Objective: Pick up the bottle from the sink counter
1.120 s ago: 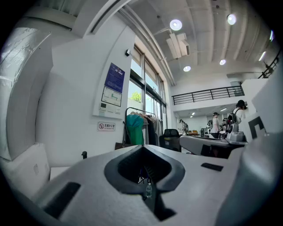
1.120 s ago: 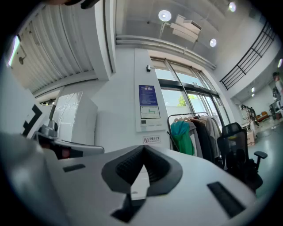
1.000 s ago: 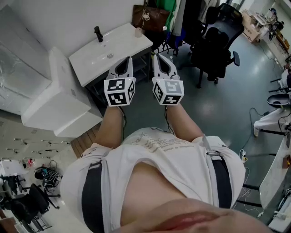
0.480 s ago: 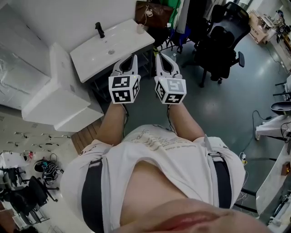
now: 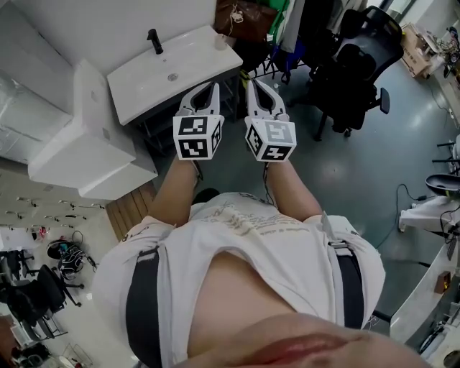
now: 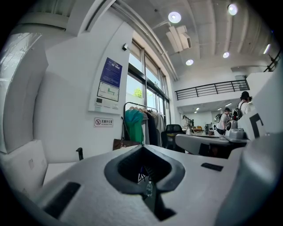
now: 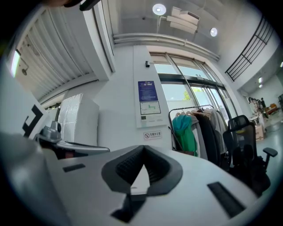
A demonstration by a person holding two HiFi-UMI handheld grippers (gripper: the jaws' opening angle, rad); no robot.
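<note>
— Ahead, on the white rectangular sink counter point(image 5: 144, 83), a small pale container, likely the bottle point(image 5: 220, 42), is sitting at the far right corner.
— The left gripper point(image 5: 208, 89) and the right gripper point(image 5: 256, 85) are hovering well short of it, jaws pressed together. I'm thinking one should be opening wide before reaching.

Open grey floor point(image 5: 323, 172) under and to the right of both grippers, plenty of room there. The left gripper point(image 5: 213, 88) is nosing over the near edge of the counter point(image 5: 144, 90), and the right gripper point(image 5: 253, 85) hangs just off its corner. The counter top is mostly bare, with a black faucet point(image 5: 154, 41) at the back and a small pale container point(image 5: 221, 42), perhaps the bottle, at the far right corner. A big white block point(image 5: 86, 136) crowds the left side. A brown bag point(image 5: 241, 18) and hanging clothes point(image 5: 284, 14) close off behind that corner. The black office chair point(image 5: 356, 65) stands well apart on the right.
</note>
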